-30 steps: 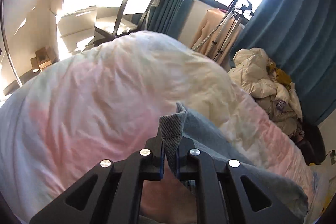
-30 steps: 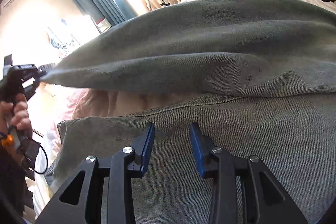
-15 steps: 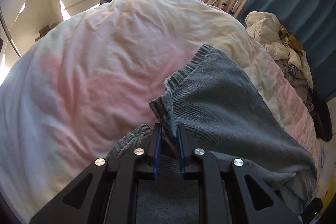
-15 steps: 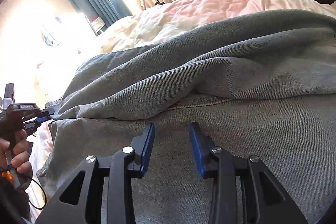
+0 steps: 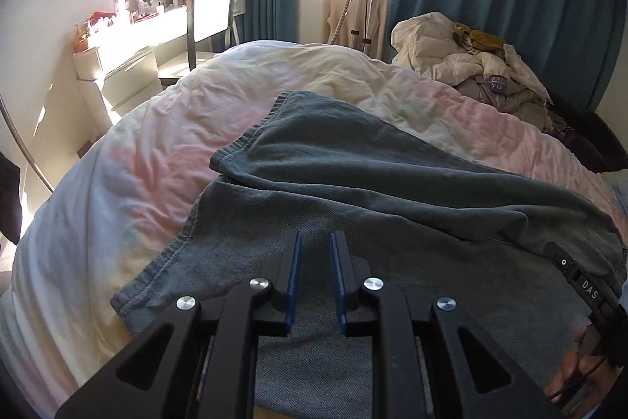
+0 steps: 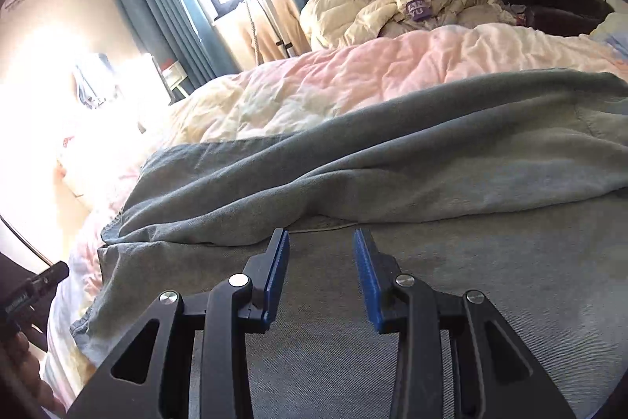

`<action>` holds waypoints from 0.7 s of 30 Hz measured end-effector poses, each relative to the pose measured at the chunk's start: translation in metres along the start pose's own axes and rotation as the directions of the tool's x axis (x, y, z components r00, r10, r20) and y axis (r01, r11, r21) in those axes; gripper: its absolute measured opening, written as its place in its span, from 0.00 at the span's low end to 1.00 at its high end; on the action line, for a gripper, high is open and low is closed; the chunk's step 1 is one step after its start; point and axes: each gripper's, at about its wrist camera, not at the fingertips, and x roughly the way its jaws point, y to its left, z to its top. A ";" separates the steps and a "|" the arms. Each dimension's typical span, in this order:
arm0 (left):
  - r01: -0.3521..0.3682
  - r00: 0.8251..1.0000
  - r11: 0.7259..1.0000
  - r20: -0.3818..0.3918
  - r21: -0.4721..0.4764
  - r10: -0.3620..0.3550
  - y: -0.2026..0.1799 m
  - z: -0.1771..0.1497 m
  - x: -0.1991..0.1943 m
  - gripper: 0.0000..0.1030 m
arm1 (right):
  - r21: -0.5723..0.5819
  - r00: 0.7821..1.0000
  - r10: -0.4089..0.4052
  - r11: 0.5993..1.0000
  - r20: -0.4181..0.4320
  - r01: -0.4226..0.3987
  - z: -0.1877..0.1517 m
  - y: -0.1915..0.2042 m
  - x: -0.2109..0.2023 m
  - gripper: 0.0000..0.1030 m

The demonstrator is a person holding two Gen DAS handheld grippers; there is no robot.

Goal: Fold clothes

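Your left gripper (image 5: 315,242) hangs over the grey-blue garment (image 5: 353,191) with its blue pads a narrow gap apart and nothing between them; the cloth lies below and ahead of the tips, not pinched. Your right gripper (image 6: 321,242) stands with its jaws wider apart, also empty, tips just above the same garment (image 6: 392,160).

The garment lies spread on the pink-and-cream duvet (image 5: 165,128). Ahead of your left tool, one layer is folded over the lower one, its hemmed edge (image 5: 251,136) running away to the far left. Ahead of your right tool, the folded layer forms a rumpled ridge across the view, with a seam showing just beyond the tips.

For writing: to the right of your left tool, the black body of the other gripper (image 5: 581,285) bears white letters "DAS". Far ahead and right of it, on the heap of pale clothes (image 5: 451,53), a purple patch (image 5: 495,83) reads roughly "ANU YU", the first letters partly hidden. From your right tool the same patch (image 6: 417,8) sits far ahead in the heap (image 6: 392,2). At the lower left of that view, the other tool's body (image 6: 23,297) carries small lettering too blurred to read.
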 end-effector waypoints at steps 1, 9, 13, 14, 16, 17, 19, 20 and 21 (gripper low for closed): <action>0.001 1.000 1.000 0.009 0.013 -0.001 -0.004 -0.005 -0.006 0.15 | 0.006 1.000 -0.007 1.000 0.002 0.007 0.002 -0.004 -0.009 0.33; 0.043 0.999 0.999 0.007 0.033 -0.043 -0.011 -0.044 -0.039 0.15 | 0.015 0.998 -0.047 0.999 0.045 0.046 0.013 -0.016 -0.073 0.33; 0.046 0.994 0.998 -0.093 -0.038 -0.050 0.004 -0.060 -0.030 0.15 | 0.047 0.995 -0.048 0.998 0.089 0.044 0.016 -0.028 -0.101 0.33; 0.050 0.992 0.997 -0.114 -0.061 -0.057 0.009 -0.064 -0.026 0.15 | 0.044 0.993 -0.059 0.998 0.102 0.055 0.016 -0.033 -0.112 0.33; 0.057 0.985 0.993 -0.154 -0.107 -0.074 0.020 -0.071 -0.018 0.15 | 0.041 0.989 -0.094 0.995 0.111 0.090 0.014 -0.047 -0.134 0.33; 0.060 0.981 0.990 -0.173 -0.131 -0.082 0.025 -0.074 -0.014 0.15 | 0.059 0.989 -0.099 0.994 0.111 0.093 0.013 -0.057 -0.147 0.33; 0.064 0.972 0.981 -0.212 -0.182 -0.103 0.035 -0.080 -0.006 0.15 | 0.147 0.992 -0.051 0.988 0.111 0.034 0.011 -0.086 -0.172 0.33; 0.067 0.967 0.977 -0.230 -0.204 -0.115 0.039 -0.084 -0.002 0.15 | 0.184 0.993 -0.045 0.983 0.110 0.024 0.010 -0.100 -0.183 0.33; 0.065 0.963 0.975 -0.241 -0.214 -0.117 0.041 -0.087 -0.001 0.15 | 0.216 0.993 -0.051 0.976 0.109 0.026 0.009 -0.114 -0.194 0.33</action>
